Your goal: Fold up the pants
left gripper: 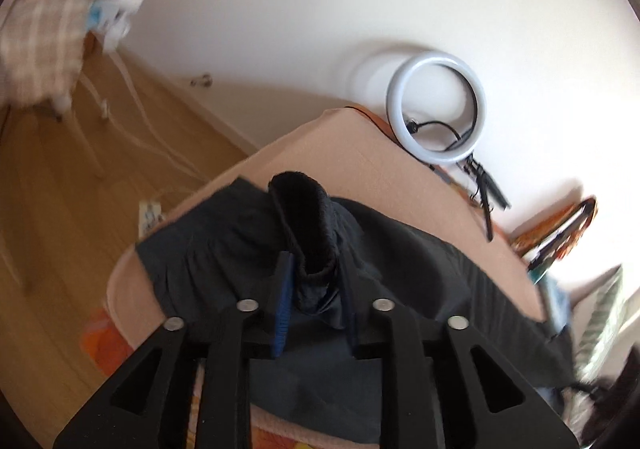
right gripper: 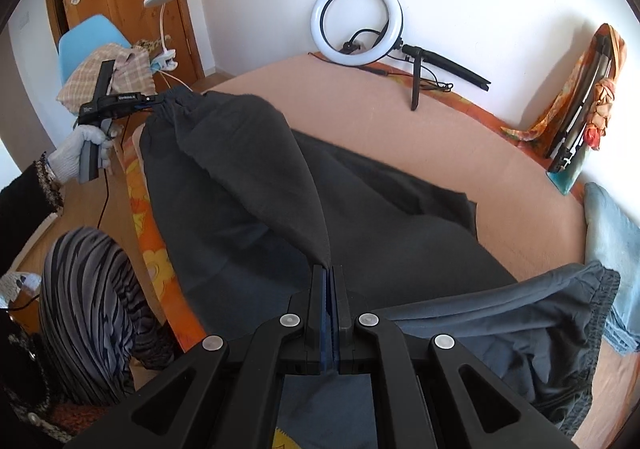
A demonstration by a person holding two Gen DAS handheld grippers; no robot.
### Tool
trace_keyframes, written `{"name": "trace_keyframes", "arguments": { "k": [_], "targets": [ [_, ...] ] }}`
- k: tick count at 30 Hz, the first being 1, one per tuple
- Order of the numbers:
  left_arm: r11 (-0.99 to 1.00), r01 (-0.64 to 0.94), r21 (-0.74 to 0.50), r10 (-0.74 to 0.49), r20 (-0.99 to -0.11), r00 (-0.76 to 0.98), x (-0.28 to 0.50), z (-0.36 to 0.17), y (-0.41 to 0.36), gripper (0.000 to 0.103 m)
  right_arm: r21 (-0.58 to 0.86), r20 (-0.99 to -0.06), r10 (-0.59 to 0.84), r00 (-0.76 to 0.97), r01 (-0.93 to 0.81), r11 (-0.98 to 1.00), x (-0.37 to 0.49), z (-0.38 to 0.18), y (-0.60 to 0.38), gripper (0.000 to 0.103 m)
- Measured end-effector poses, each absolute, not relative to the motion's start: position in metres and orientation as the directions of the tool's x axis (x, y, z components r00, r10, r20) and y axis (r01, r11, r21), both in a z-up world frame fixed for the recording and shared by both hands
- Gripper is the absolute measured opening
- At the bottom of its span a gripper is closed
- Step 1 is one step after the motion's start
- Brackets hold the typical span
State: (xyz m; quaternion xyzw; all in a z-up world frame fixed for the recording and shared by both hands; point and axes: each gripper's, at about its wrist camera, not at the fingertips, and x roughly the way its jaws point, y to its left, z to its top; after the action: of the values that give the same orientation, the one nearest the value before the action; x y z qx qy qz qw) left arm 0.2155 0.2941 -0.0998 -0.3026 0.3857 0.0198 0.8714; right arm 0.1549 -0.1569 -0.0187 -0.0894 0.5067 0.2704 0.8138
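Fold starting | both claws, left claw [left gripper: 310,281] and right claw [right gripper: 329,281], clamping black pants [right gripper: 256,177] above bed [right gripper: 500,169] | folding remaining

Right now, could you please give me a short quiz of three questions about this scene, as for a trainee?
1. True or false: the right gripper is shut on the pants.
2. What does the left gripper hold? A) a pants cuff B) the ring light C) nothing
3. Fill in: the pants lie on a peach-coloured ____.

Key:
1. True; dark cloth is pinched between its fingers.
2. A, the ribbed elastic end.
3. Bed.
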Motion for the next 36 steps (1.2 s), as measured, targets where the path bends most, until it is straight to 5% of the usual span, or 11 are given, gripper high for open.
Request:
{"name": "trace_keyframes", "arguments": {
  "k": [3, 10, 13, 15, 16, 26, 36],
  "targets": [
    [0.715, -0.335, -0.613, -0.241, -0.667, 0.705, 0.210, -0.109, 0.303, 0.052, 0.132, -0.875, 0.346, 0.339, -0.520, 0.844, 0.151, -0.022, -0.159, 0.000],
    [0.684, -0.397, -0.612, -0.244, -0.704, 0.667, 0.216, -0.124, 0.297, 0.052, 0.127, -0.876, 0.338, 0.344, -0.512, 0.850, 0.149, -0.023, -0.157, 0.000],
    [0.713, -0.401, -0.575, -0.211, -0.721, 0.660, 0.216, -0.124, 0.294, 0.043, 0.123, -0.877, 0.334, 0.345, -0.512, 0.850, 0.150, -0.024, -0.156, 0.000],
    [0.744, -0.396, -0.538, -0.179, -0.732, 0.657, 0.217, -0.121, 0.292, 0.018, 0.114, -0.879, 0.327, 0.346, -0.513, 0.851, 0.150, -0.025, -0.155, 0.000],
    [0.746, -0.395, -0.535, -0.177, -0.732, 0.658, 0.214, -0.122, 0.295, 0.014, 0.111, -0.880, 0.324, 0.346, -0.513, 0.851, 0.150, -0.025, -0.155, 0.000],
    [0.753, -0.372, -0.543, -0.140, -0.684, 0.716, 0.207, -0.100, 0.324, 0.010, 0.087, -0.862, 0.317, 0.396, -0.500, 0.862, 0.154, -0.010, -0.153, 0.000],
    [0.769, -0.424, -0.478, -0.110, -0.753, 0.649, 0.197, -0.124, 0.354, 0.010, 0.134, -0.883, 0.364, 0.295, -0.585, 0.800, 0.115, -0.017, -0.122, 0.000]
  ]
}}
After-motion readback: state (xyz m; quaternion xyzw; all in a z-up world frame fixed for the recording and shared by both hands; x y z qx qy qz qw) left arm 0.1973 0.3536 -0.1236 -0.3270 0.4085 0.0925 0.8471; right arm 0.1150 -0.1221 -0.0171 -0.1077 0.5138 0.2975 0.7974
